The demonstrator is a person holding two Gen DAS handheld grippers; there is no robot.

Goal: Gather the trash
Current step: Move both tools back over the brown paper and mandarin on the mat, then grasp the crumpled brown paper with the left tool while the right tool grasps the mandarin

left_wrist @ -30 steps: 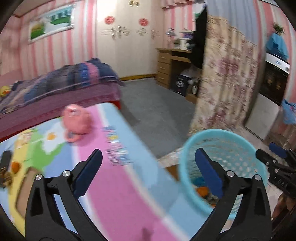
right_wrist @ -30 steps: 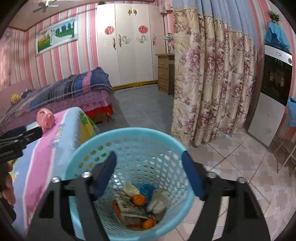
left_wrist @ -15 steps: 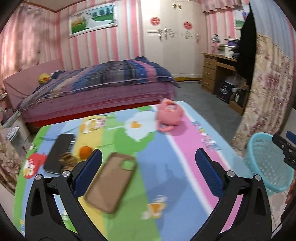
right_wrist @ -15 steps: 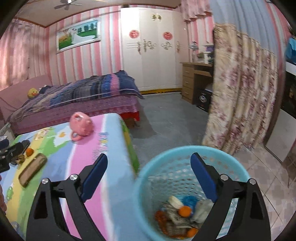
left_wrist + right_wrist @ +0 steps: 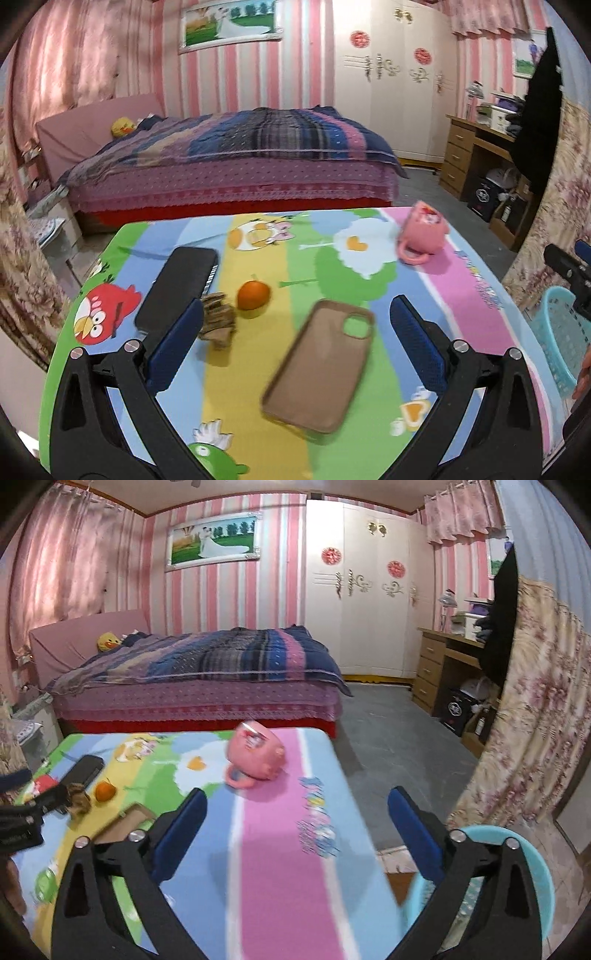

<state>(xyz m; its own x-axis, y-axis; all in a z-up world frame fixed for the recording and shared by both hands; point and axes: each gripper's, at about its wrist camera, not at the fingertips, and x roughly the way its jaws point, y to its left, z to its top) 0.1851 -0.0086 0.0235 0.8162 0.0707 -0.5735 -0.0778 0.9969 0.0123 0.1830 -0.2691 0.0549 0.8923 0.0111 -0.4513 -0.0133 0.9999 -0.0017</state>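
A small orange [image 5: 253,294] and a crumpled brown wrapper [image 5: 217,319] lie on the cartoon-print table [image 5: 258,424]; both also show in the right wrist view, the orange [image 5: 105,791] beside the wrapper [image 5: 79,798]. My left gripper [image 5: 295,345] is open and empty above the table, over a tan phone case [image 5: 321,365]. My right gripper [image 5: 297,834] is open and empty over the table's right part. The teal trash basket [image 5: 532,871] stands on the floor at the table's right, also in the left wrist view [image 5: 563,332].
A black phone [image 5: 177,282] lies left of the wrapper. A pink mug [image 5: 423,234] lies on its side at the far right of the table. A bed [image 5: 236,162] stands beyond. A floral curtain [image 5: 532,716] hangs at the right.
Both grippers have swung left, away from the basket toward the table. The left view now centres on the phone case, orange and wrapper. The basket has slid to the right edge.
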